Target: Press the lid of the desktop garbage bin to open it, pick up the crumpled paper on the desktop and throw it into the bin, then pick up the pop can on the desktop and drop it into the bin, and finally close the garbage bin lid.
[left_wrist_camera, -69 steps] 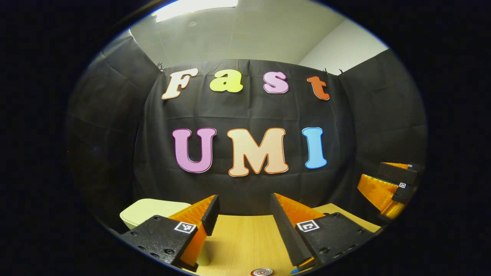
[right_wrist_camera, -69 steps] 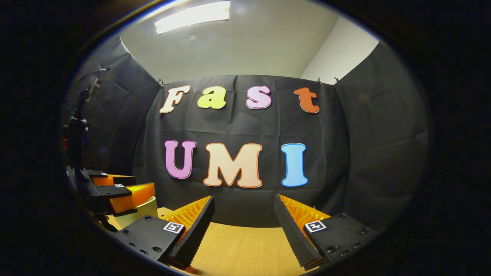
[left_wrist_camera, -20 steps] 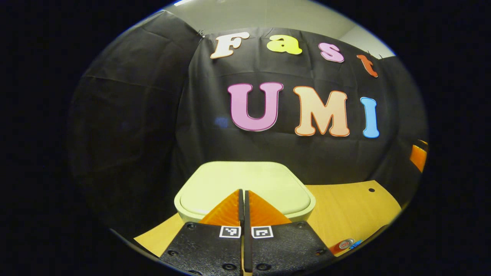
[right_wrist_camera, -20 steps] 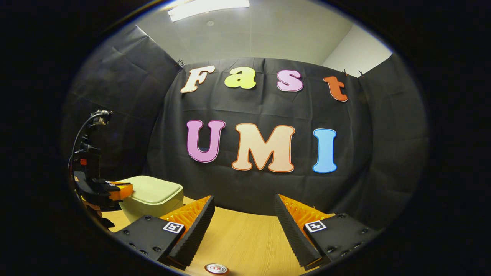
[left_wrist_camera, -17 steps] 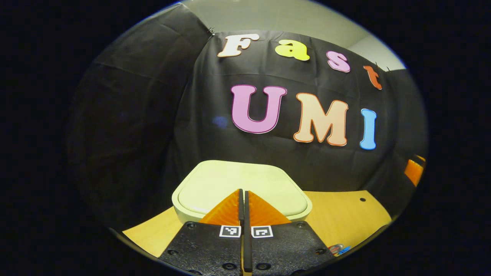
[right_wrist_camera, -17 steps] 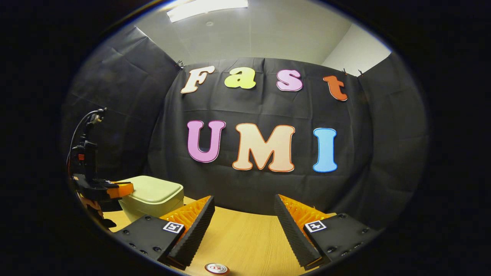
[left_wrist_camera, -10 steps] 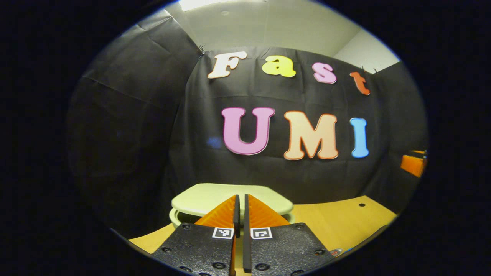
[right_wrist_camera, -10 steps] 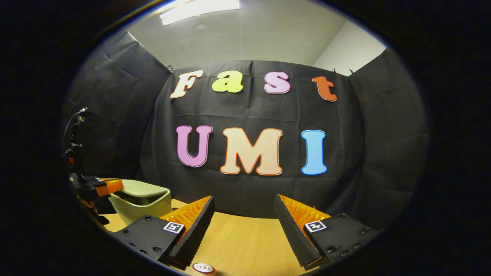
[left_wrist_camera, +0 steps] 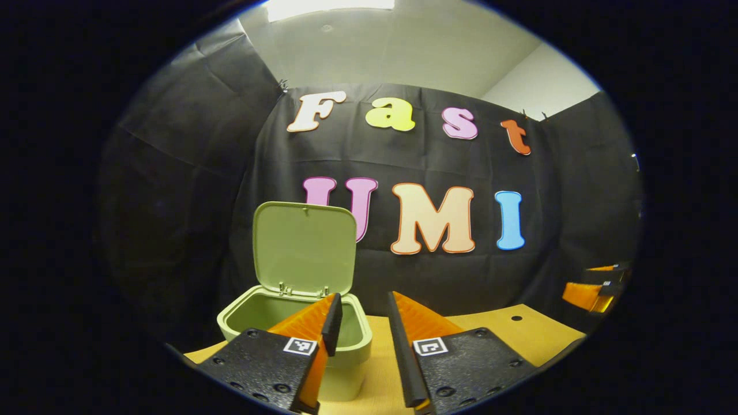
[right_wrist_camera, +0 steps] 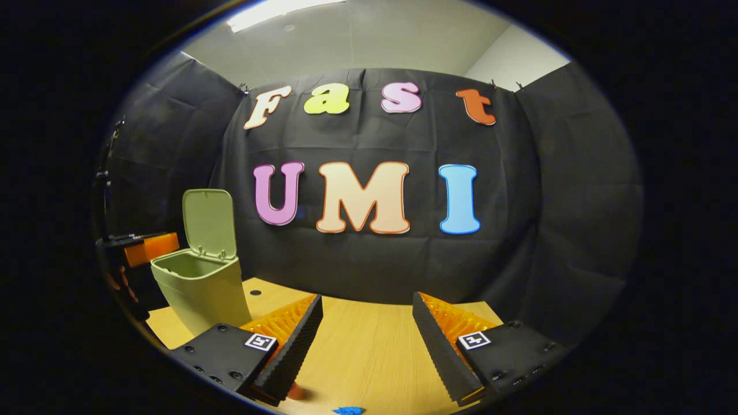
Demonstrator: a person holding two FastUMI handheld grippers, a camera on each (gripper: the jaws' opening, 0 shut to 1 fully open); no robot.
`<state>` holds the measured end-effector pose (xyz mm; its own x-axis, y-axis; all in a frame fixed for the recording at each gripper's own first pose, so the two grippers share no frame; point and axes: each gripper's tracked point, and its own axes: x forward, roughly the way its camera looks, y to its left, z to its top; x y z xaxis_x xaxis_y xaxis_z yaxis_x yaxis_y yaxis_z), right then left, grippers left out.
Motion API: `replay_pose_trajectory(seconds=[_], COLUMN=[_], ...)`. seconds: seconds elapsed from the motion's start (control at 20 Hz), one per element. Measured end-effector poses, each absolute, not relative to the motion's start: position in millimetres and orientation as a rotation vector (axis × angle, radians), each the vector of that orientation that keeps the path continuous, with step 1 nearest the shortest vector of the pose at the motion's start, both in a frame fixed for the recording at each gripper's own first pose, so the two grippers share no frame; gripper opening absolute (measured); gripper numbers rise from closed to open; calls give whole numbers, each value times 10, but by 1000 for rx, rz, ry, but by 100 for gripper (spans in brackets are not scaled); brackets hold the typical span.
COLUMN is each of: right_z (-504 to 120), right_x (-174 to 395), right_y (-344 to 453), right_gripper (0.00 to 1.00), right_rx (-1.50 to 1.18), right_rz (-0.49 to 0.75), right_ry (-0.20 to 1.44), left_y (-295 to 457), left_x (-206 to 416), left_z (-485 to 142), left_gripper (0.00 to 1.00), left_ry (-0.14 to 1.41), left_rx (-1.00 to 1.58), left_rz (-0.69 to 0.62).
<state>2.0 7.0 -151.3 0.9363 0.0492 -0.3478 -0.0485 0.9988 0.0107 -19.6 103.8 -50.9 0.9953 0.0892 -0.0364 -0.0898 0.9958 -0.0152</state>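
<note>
Bin (left_wrist_camera: 294,323) at seven o'clock is standing with lid (left_wrist_camera: 304,246) raised. Both claws, left claw (left_wrist_camera: 362,314) and right claw (right_wrist_camera: 366,323), are hanging open and empty; paper and can are waiting.

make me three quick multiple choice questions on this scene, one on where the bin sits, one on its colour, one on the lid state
1. In the right gripper view, where does the garbage bin stand on the table?
A. far left
B. centre
C. far right

2. What colour is the bin?
A. red
B. pale green
C. blue

3. How is the lid?
A. shut flat
C. lying off on the table
B. standing open upright

Answers: 1 A, it stands at the left edge of that view; 2 B, body and lid are both pale green; 3 B, the lid rises from hinges at the back rim and the inside shows.
</note>
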Motion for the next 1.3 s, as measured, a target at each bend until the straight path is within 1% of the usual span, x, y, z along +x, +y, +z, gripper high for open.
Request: replay_pose_trajectory(seconds=[0.1, 0.15, 0.2, 0.25, 0.3, 0.4, 0.45, 0.5, 0.6, 0.7, 0.9, 0.95, 1.0, 1.25, 1.3], right_z=[-1751, -1876, -2000, -2124, -2240, -2472, -2595, -2707, -2962, -3204, -3646, -3764, -3856, -4279, -4320], right_x=[-46, -86, -110, -163, -199, -289, -335, -388, -514, -670, -943, -1016, -1073, -1421, -1466], right_y=[25, 11, -2, -9, -20, -48, -48, -38, -2, 35, 75, 90, 107, 188, 200], right_gripper=[98, 98, 100, 99, 98, 98, 100, 98, 98, 99, 100, 99, 100, 99, 99], right_rx=[2, 0, -4, -9, -14, -27, -31, -34, -37, -31, -5, -10, -14, -29, -32], right_rz=[59, 67, 74, 84, 91, 102, 111, 121, 144, 166, 172, 173, 176, 205, 215], right_ry=[408, 434, 459, 484, 511, 559, 583, 611, 670, 729, 843, 873, 901, 1030, 1049], left_y=[895, 818, 747, 686, 617, 493, 458, 424, 379, 372, 450, 459, 495, 692, 710], left_x=[-217, -225, -234, -247, -255, -277, -282, -286, -297, -322, -386, -386, -407, -473, -474], left_z=[-442, -409, -408, -382, -363, -340, -328, -323, -293, -236, -146, -147, -147, -172, -164], left_gripper=[61, 64, 69, 72, 82, 86, 86, 87, 92, 92, 93, 93, 92, 93, 92], left_ry=[19, 11, 8, 4, -1, -6, -7, -5, -5, -16, -34, -31, -28, -15, -12], left_rx=[-3, 6, 17, 30, 39, 48, 48, 46, 42, 50, 84, 86, 88, 92, 93], left_rz=[73, 64, 58, 51, 45, 31, 30, 27, 31, 39, 63, 66, 75, 117, 120])
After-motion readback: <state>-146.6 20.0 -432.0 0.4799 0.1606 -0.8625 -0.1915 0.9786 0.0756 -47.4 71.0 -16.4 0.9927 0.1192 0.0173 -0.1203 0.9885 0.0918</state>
